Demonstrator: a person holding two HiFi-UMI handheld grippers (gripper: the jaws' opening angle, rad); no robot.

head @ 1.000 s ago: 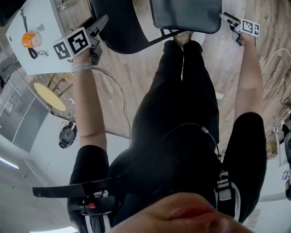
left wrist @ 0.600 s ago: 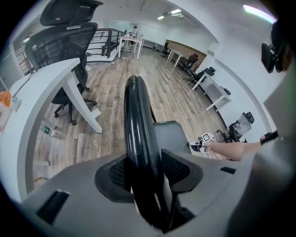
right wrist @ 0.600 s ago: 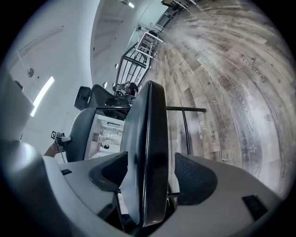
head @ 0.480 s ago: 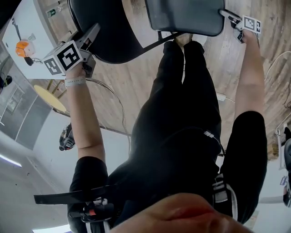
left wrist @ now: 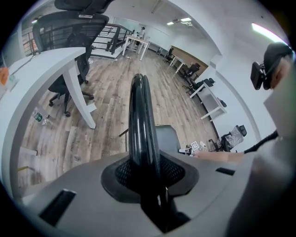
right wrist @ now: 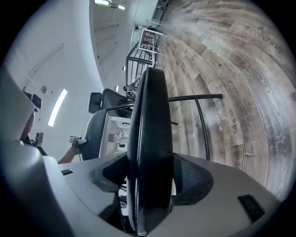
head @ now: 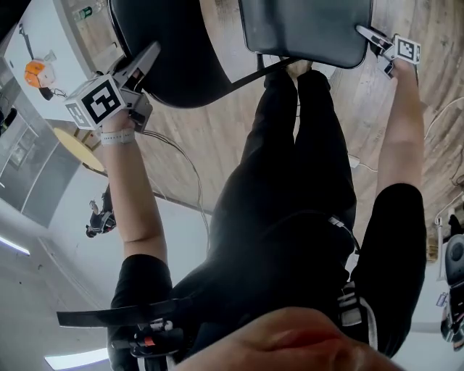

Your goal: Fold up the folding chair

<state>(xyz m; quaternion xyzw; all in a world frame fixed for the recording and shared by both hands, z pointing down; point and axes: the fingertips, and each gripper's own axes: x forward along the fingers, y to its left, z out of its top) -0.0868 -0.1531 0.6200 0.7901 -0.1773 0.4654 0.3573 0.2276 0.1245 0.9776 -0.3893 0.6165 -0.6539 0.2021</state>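
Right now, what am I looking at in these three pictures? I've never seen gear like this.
No robot here: a person holds hand-held tongs in each hand. The head view looks down the person's own body to the wood floor. There, on a chair, the left tongs are shut on the black panel and the right tongs on the grey panel. The other two pictures come from cameras riding on each pair of tongs, looking along the jaws; each shows a panel edge clamped between them.

The black rounded chair backrest stands left of the grey padded seat. The left gripper bites its left rim, the right gripper the seat's right edge.
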